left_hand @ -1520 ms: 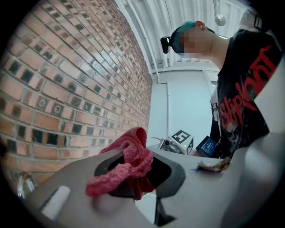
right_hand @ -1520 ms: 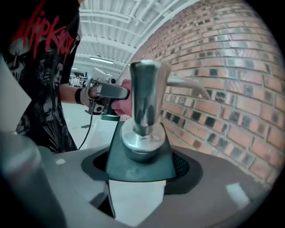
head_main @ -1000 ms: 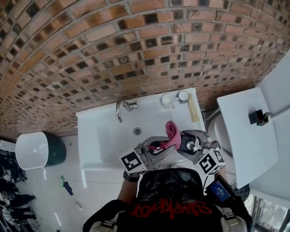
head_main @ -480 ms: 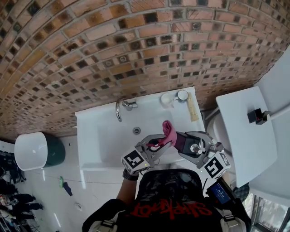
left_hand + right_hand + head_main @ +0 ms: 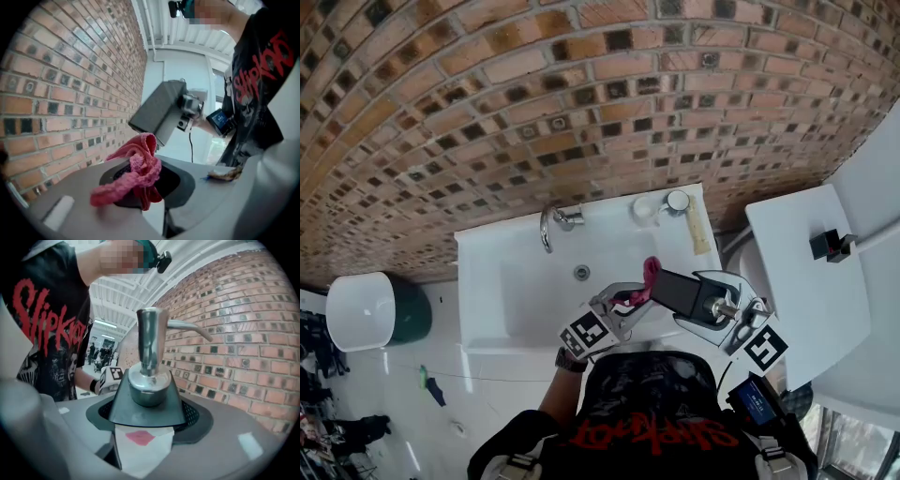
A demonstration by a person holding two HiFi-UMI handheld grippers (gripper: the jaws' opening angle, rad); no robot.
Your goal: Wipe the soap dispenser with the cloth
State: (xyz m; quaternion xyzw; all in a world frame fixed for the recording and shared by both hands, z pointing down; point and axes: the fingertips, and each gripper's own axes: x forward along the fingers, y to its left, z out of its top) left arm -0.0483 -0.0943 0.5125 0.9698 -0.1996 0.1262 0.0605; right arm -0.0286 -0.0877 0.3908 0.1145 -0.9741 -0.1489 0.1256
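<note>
Our left gripper (image 5: 631, 299) is clamped on the pink cloth (image 5: 650, 276) at mid-frame in the head view, over the front edge of the white sink (image 5: 516, 291). Our right gripper (image 5: 692, 298) grips the dark soap dispenser (image 5: 677, 292) w/ chrome pump, tilted, just right of the cloth. The cloth's top is at the dispenser's left end; can't tell if they touch.

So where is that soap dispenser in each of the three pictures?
Head view: the soap dispenser is right of centre, lying sideways, just right of the pink cloth.
Left gripper view: upper centre, a tilted grey block above the pink cloth.
Right gripper view: dead centre, with the pump pointing up.
Shared landmark: the brick wall.
</note>
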